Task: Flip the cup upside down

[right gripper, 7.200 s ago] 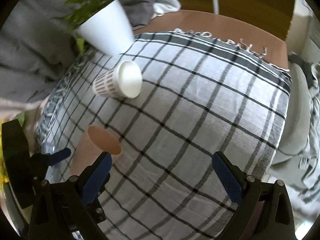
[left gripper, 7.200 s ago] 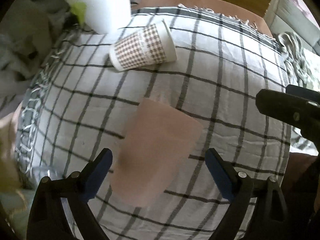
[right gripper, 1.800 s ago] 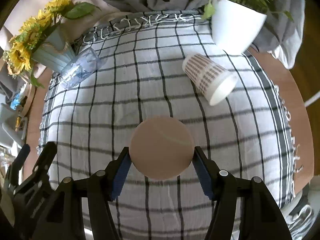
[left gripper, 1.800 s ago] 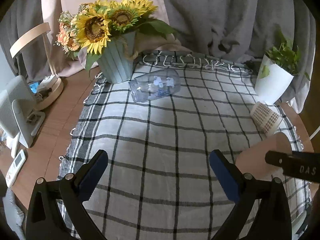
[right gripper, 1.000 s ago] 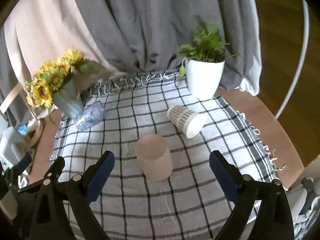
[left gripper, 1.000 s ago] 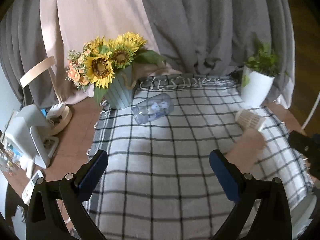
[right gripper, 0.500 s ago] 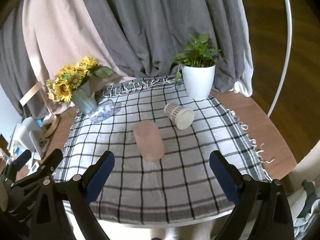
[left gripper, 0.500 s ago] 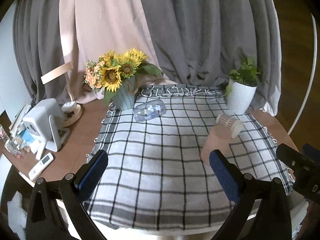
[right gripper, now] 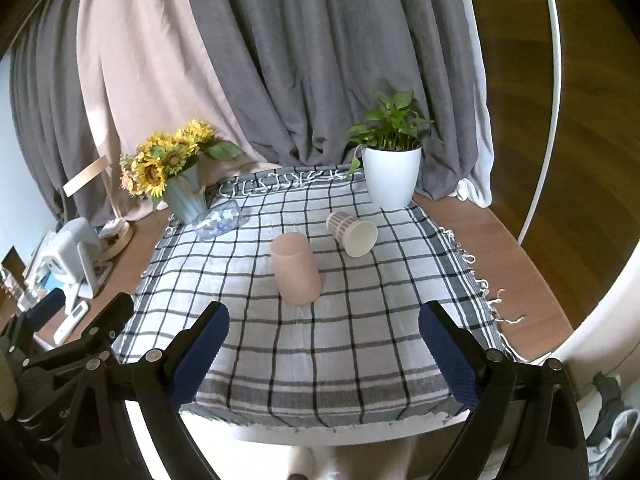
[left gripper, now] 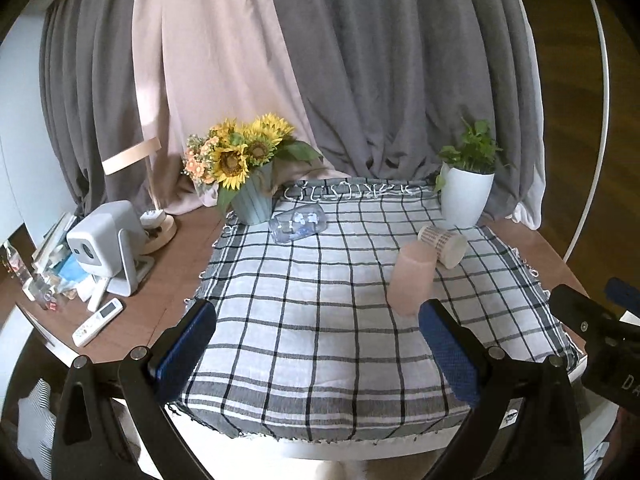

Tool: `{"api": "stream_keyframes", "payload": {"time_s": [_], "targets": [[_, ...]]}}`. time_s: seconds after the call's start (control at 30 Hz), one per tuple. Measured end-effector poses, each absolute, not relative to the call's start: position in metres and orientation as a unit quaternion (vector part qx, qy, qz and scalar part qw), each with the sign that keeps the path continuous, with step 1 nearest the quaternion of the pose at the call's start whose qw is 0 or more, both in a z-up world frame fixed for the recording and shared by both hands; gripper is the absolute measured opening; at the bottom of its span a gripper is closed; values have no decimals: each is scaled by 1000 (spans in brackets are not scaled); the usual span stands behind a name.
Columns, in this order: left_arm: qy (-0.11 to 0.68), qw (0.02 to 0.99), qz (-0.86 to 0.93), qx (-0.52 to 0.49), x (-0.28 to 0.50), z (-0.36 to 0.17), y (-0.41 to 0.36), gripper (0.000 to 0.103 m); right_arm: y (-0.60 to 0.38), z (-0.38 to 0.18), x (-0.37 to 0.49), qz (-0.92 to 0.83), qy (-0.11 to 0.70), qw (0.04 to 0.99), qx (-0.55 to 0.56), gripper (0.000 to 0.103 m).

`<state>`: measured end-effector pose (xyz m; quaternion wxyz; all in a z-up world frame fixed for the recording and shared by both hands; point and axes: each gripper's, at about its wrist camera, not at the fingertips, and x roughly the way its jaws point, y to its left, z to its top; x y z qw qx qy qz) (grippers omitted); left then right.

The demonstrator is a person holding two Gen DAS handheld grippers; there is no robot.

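Note:
A pink cup (left gripper: 412, 278) stands upside down, base up, on the checked cloth (left gripper: 320, 312); it also shows in the right wrist view (right gripper: 296, 268). My left gripper (left gripper: 320, 356) is open and empty, held back above the table's near edge. My right gripper (right gripper: 324, 356) is open and empty, also back from the cup, which stands apart from both. The right gripper's body shows at the right edge of the left wrist view (left gripper: 596, 328).
A patterned paper cup (right gripper: 352, 234) lies on its side behind the pink cup. A clear glass (right gripper: 218, 218) lies on its side near the sunflower vase (right gripper: 184, 196). A white plant pot (right gripper: 394, 180) stands at the back right. A white device (left gripper: 106, 248) and remote (left gripper: 98, 322) sit left.
The right gripper opened and let go of the pink cup, which now stands base up. Both grippers pulled back and up from the table.

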<state>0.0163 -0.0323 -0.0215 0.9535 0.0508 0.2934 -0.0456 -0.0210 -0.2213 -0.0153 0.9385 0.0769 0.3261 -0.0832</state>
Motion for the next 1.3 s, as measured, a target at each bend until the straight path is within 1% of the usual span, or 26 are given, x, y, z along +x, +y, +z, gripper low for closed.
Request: {"api": "stream_keyframes", "payload": {"time_s": [0.4, 1.3], "targets": [[288, 955, -44, 52, 1, -23, -35, 103, -224, -17, -39, -81, 330, 938, 75, 96], [284, 956, -44, 52, -9, -20, -36, 103, -226, -18, -46, -85, 330, 937, 74, 96]]}}
